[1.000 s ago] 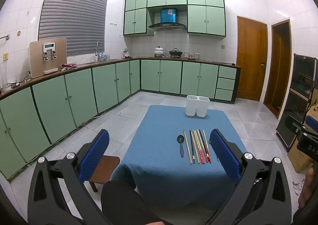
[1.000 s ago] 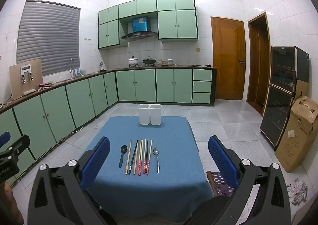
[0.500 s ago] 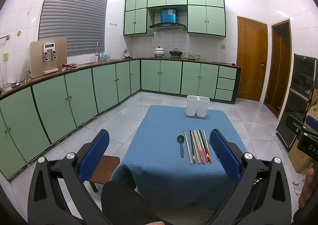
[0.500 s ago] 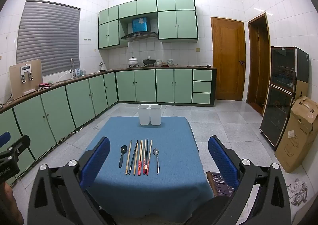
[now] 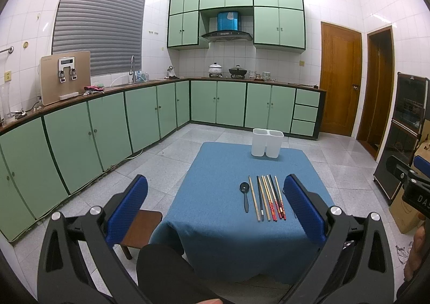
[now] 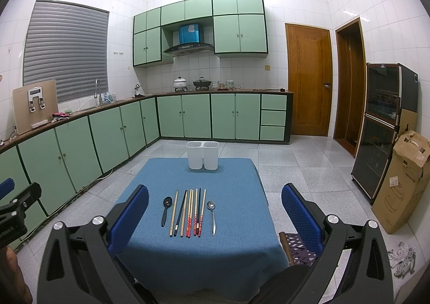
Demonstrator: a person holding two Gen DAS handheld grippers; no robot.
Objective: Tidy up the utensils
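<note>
A low table with a blue cloth [image 6: 236, 177] holds a row of utensils: a black spoon [image 6: 166, 206], several chopsticks [image 6: 189, 211] in wood, black and red, and a metal spoon [image 6: 212, 212]. A white two-compartment holder [image 6: 202, 155] stands at the far edge. In the left wrist view I see the black spoon [image 5: 244, 194], the chopsticks [image 5: 267, 198] and the holder [image 5: 267, 143]; the metal spoon is hidden behind a finger. My left gripper [image 5: 215, 210] and right gripper [image 6: 215, 215] both hang open in front of the table, holding nothing.
Green kitchen cabinets [image 6: 113, 132] line the left and back walls. A small wooden stool [image 5: 139, 226] sits at the table's left, a patterned stool [image 6: 298, 243] at its right. A dark cabinet [image 6: 384, 129] and a cardboard box [image 6: 403, 180] stand on the right.
</note>
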